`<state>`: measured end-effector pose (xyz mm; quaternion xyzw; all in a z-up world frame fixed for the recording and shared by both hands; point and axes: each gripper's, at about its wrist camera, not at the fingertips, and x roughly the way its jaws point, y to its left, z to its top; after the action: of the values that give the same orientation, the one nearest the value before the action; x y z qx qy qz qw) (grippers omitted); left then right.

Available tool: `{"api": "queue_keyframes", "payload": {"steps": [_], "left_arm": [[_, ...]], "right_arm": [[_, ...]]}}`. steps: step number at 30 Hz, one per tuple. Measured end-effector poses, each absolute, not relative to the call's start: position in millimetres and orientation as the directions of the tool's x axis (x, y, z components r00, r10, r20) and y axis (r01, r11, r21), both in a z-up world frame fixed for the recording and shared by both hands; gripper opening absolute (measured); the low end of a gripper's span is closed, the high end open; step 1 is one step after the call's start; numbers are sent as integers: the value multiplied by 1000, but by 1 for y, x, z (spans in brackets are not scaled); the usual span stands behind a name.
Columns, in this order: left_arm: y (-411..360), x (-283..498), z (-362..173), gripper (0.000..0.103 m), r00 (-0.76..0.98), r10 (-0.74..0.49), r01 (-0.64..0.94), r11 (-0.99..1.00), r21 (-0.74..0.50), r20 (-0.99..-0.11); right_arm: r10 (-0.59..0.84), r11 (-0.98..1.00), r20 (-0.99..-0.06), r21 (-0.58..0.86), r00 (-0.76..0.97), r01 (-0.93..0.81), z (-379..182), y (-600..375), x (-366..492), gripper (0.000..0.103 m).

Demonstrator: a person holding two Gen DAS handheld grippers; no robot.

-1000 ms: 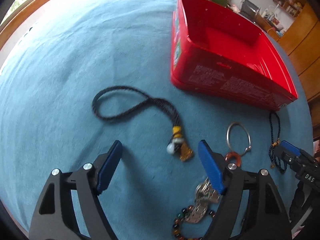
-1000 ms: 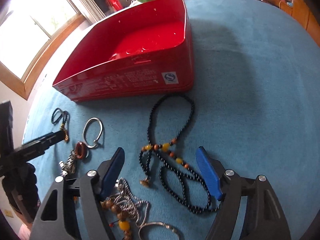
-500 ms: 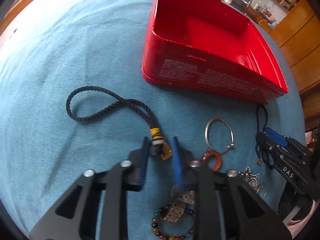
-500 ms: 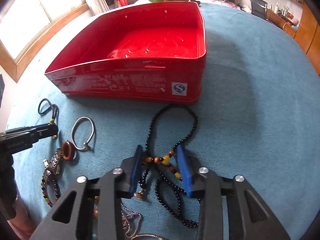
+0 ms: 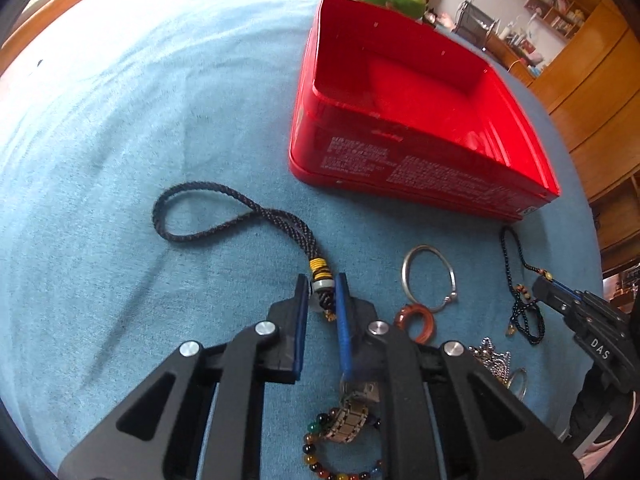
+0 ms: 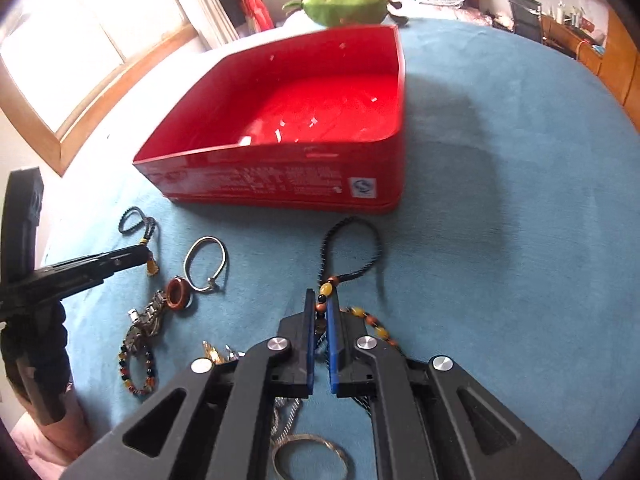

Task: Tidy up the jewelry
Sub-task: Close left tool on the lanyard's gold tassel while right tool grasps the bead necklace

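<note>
Both grippers, spread wide a second ago, are now pinching jewelry on the blue cloth [image 5: 120,92]. Just beyond them, the red tin box [image 6: 304,116] is sitting open. With its jaws closing, the left gripper [image 5: 322,294] is clamping the yellow-wrapped end of the braided cord lanyard [image 5: 224,212], whose loop is lying on the cloth. Pressing together, the right gripper [image 6: 318,312] is gripping the black bead necklace [image 6: 352,248] near its amber beads. A silver bangle [image 5: 428,278] is lying between them.

Blue cloth-covered surface [image 5: 120,120], red box [image 5: 400,160], silver bangle [image 5: 428,276], beaded bracelet [image 6: 136,372], braided cord [image 5: 224,216]
</note>
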<state>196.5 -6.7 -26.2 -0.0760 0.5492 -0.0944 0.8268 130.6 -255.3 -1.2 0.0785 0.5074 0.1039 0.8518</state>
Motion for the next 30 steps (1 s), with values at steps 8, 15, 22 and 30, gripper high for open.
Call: {"api": "queue_keyframes", "payload": {"steps": [8,15,22,30], "left_arm": [[10,164,-11,12,418,-269,99,963,-251,-868],[11,144,-2,12,415,-311,145,950,-275,-855],[16,142,1,12,441,-320,139,947,-289,-838],[18,138,2,12,443,-329,142,944,-298,-834]], "right_arm": [[266,961,-858,274,439,-46,-11,-286,112,5],[191,981,-894,187,405,-49,-14,-263,132,61],[134,991,-930,117,342,-69,-34,-246,139,71],[153,984,-918,107,367,-143,-30,-229,145,22]]}}
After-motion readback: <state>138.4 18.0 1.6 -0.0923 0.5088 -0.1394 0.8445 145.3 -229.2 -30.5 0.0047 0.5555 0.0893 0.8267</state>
